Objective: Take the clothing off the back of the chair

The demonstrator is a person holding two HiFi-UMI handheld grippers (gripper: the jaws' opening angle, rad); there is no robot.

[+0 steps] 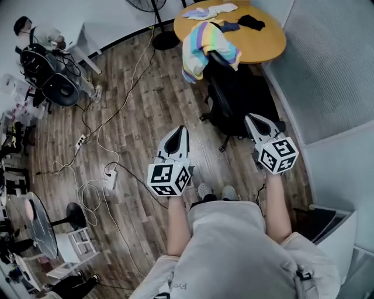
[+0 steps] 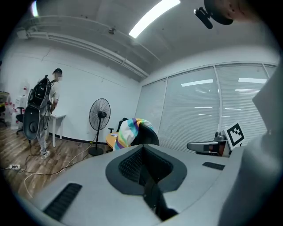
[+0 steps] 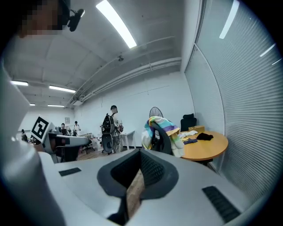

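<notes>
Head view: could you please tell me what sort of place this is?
Probably an office or lab workspace: an office chair with a striped garment over its back, a round table, a glass partition with blinds, and cables trailing across the wood floor.

Two grippers reach out over a wood floor [image 1: 146,99]. The left gripper [image 1: 180,131] and the right gripper [image 1: 252,120] each have their jaws pressed together with nothing in them. Just ahead of the right jaws stands a black chair [image 1: 236,96]. A striped piece of clothing [image 1: 205,47] hangs over the chair's back, well ahead of both jaws. Past it is a round table [image 1: 266,44] with a pale cloth [image 1: 213,10] and a dark cloth [image 1: 251,22] on top. White cables [image 1: 99,140] lie on the floor left of the left jaws, and a person [image 1: 35,35] stands far off that way
</notes>
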